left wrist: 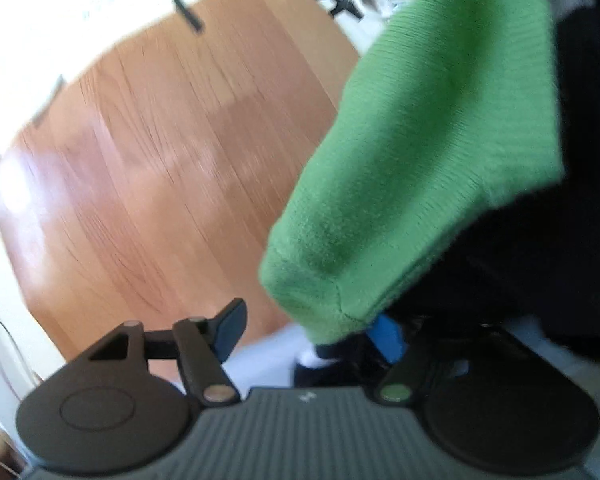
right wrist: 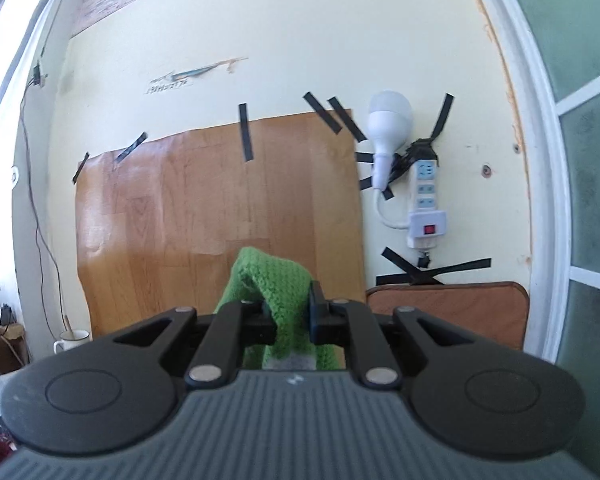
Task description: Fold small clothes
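A green knitted garment (left wrist: 420, 152) hangs from the upper right of the left wrist view, its lower end dangling just in front of my left gripper (left wrist: 308, 332). That gripper stands open: the left finger (left wrist: 230, 328) is well clear of the cloth. The blue-padded right finger (left wrist: 388, 338) sits partly hidden behind the cloth's tip. In the right wrist view my right gripper (right wrist: 290, 316) is shut on a bunched fold of the same green garment (right wrist: 268, 276), held up in front of the wall. The cloth drapes down between its fingers.
A wood-grain sheet (right wrist: 220, 208) is taped to the cream wall. To its right hang a white bulb (right wrist: 388, 120) and a power strip (right wrist: 426, 204). A brown board (right wrist: 448, 312) leans below them. A white mug (right wrist: 74, 338) stands at the lower left. A dark mass (left wrist: 580, 160) fills the left wrist view's right side.
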Motion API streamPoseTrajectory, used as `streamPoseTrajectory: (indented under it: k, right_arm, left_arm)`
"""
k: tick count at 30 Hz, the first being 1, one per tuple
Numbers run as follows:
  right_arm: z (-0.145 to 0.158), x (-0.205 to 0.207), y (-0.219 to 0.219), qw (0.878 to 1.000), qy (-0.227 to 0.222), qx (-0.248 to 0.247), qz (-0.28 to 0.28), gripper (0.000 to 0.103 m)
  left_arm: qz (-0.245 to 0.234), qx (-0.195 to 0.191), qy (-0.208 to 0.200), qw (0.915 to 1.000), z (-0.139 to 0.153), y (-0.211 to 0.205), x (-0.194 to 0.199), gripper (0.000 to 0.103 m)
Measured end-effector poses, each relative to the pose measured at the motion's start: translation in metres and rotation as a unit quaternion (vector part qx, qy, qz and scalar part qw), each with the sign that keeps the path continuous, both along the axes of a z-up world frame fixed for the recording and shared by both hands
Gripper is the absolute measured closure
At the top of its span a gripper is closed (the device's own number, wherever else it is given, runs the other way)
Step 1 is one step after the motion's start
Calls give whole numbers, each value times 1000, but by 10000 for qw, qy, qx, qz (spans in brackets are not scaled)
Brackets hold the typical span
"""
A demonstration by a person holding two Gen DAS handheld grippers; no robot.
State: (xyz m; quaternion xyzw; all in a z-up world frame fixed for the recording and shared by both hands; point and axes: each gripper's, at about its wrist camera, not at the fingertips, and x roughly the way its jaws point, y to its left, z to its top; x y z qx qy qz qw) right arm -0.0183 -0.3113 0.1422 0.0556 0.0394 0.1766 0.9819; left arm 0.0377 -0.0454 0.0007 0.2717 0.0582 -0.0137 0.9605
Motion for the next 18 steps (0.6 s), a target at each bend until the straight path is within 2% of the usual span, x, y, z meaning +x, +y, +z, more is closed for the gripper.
streamPoseTrajectory:
  k: [3,5,6,7,8,9,13,16,18]
  right_arm:
    - [3,-2,-3,10000,-44,60,-6,88]
    - [5,-6,-3,9999,-110,44,5,88]
    - [8,-8,-4,9999,-144,27,-4,88]
    - [11,-10,-5,9999,-171,11,-20,88]
    - [13,-11,-6,9998,-193,-6,-42,88]
    - [16,-14,-7,9997,-233,-31,-87,88]
    - [29,-25,-15,9986,-454,-31,-286,92]
    - [38,-35,-17,9979,-587,69,-256,92]
    - [41,-43,-13,9970,-734,61,-222,93]
  left_arm:
    - [-197,616,-449,9969,-9,-23,-11,36]
    - [-259,819,-652,9942,-13,-35,-13,40]
    - [-300,824,-677,9938,-12,-39,-14,49]
    - [-336,760,-643,9945,-10,-41,-8,68]
    - [-361,656,-587,9955,-6,-41,-7,76]
    - [-384,495,-524,9967,2,-38,-7,79]
    - [-186,-304,-815,9960,43,-10,-27,82]
    - [2,-970,-1138,9888,83,23,-48,83]
    - [78,-1289,-1499,9802,109,41,-71,83]
